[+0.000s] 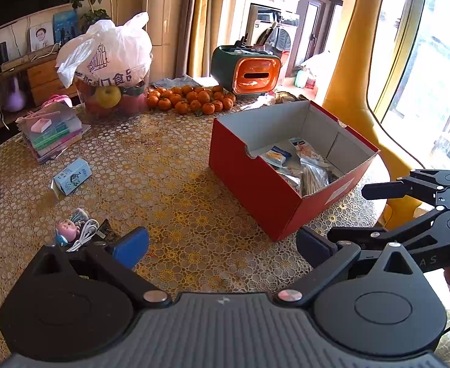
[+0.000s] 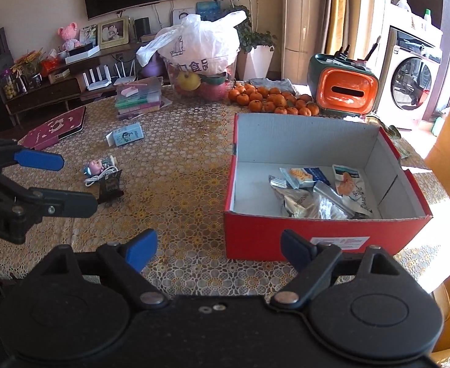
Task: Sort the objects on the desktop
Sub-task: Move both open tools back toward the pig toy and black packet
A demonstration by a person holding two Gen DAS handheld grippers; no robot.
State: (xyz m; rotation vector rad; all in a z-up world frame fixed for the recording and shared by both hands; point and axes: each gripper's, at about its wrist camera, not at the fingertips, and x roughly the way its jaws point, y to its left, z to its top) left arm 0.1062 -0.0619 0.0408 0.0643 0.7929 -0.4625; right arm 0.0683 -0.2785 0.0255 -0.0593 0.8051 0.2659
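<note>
Left tool (image 1: 222, 247) and right tool (image 2: 219, 250) both hover wide open, empty. Toy-and-cable cluster (image 2: 102, 173) lies on the desk (image 2: 179, 165), left of the red box (image 2: 317, 233), nearer the left tool.

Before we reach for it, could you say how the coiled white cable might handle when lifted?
The white cable looks floppy, so its loose loops may uncoil. It lies against the pink toy and dark packet, so it could drag them.
</note>
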